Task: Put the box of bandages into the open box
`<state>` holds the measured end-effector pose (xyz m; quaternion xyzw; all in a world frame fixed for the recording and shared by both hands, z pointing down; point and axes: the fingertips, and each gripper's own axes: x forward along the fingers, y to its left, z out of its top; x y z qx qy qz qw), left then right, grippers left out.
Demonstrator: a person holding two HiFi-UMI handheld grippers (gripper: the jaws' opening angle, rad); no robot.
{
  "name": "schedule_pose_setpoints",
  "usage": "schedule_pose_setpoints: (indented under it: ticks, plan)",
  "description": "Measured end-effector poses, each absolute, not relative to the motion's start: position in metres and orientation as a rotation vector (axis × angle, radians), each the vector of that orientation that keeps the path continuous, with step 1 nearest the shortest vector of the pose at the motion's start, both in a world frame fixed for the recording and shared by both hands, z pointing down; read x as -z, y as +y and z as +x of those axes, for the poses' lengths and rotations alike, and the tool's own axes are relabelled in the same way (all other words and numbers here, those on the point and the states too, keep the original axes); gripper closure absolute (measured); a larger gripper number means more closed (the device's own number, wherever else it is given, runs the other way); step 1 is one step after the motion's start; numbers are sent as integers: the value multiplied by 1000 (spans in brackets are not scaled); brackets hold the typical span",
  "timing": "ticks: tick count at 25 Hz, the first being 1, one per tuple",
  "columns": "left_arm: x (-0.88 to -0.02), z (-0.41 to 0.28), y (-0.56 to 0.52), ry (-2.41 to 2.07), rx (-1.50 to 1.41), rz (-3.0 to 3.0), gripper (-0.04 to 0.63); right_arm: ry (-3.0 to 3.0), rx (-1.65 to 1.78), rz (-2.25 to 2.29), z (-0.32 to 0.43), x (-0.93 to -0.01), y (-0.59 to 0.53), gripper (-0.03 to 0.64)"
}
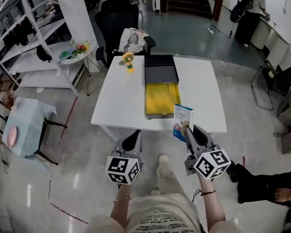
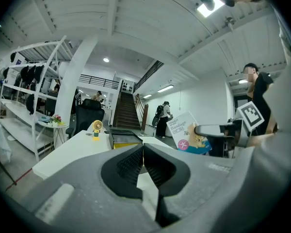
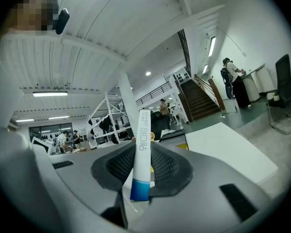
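The open box (image 1: 161, 99), with a yellow inside and a black lid folded back, lies on the white table (image 1: 123, 98). My right gripper (image 1: 186, 128) is shut on the box of bandages (image 1: 183, 122), a white and blue carton held upright over the table's near edge, just right of the open box. In the right gripper view the box of bandages (image 3: 142, 152) stands edge-on, clamped between the pads, with the open box (image 3: 172, 136) beyond it. My left gripper (image 1: 134, 136) hovers below the table's near edge, shut and empty; its jaws meet in the left gripper view, where the box of bandages (image 2: 186, 132) shows to the right.
A small yellow fan (image 1: 128, 60) stands at the table's far left. Behind the table is a black office chair (image 1: 117, 18) with a white bag (image 1: 132, 39). White shelving (image 1: 34, 42) lines the left side. A person (image 1: 250, 13) stands far right; another's legs (image 1: 266, 188) lie at lower right.
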<state>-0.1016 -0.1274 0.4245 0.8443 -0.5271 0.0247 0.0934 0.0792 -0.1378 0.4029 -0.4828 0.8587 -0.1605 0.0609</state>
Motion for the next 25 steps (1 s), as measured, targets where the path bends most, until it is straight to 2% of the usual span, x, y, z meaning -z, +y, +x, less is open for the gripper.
schedule_pose_setpoints:
  ticks: [12,25]
  plan:
    - [-452,-111,-246,-1599,-99,2379,572,2627,696,-1363,70,-426,-272,526]
    - [-500,-108,-329,-1575,-172,2236,572,2775,1111,-1197,31,-488,-365,526]
